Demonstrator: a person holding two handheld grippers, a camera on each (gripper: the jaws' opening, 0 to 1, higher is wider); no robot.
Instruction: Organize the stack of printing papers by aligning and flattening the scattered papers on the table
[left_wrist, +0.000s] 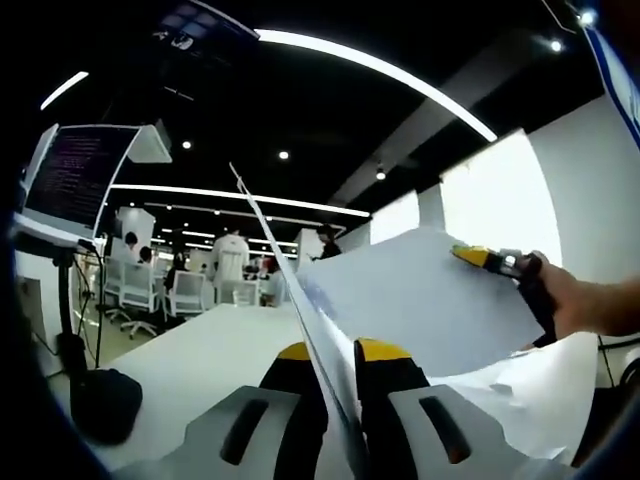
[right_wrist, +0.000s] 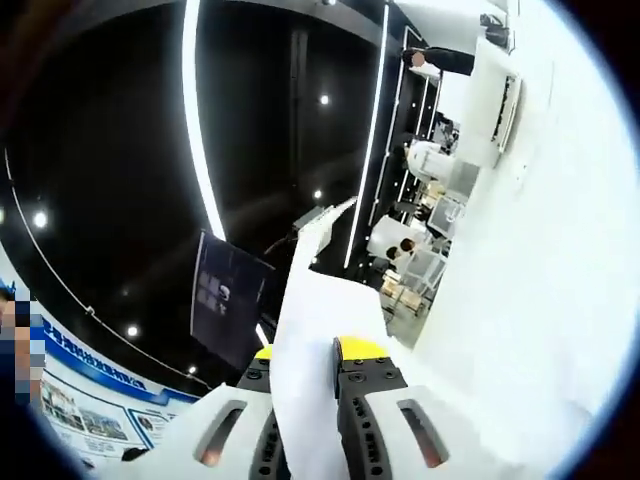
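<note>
A stack of white printing papers (left_wrist: 420, 300) is lifted off the table, seen edge-on and fanning to the right in the left gripper view. My left gripper (left_wrist: 335, 352) is shut on the stack's near edge, its yellow-tipped jaws pressed on either side. My right gripper (left_wrist: 500, 262), held by a hand, pinches the far right edge of the sheets. In the right gripper view the papers (right_wrist: 310, 340) rise between the jaws of my right gripper (right_wrist: 308, 352), which is shut on them, and curl upward.
A white table (left_wrist: 200, 360) lies below the left gripper, with a black monitor stand base (left_wrist: 105, 400) and a monitor (left_wrist: 75, 175) at left. People and white chairs (left_wrist: 185, 290) sit in the background. A white wall (right_wrist: 540, 250) fills the right gripper view's right side.
</note>
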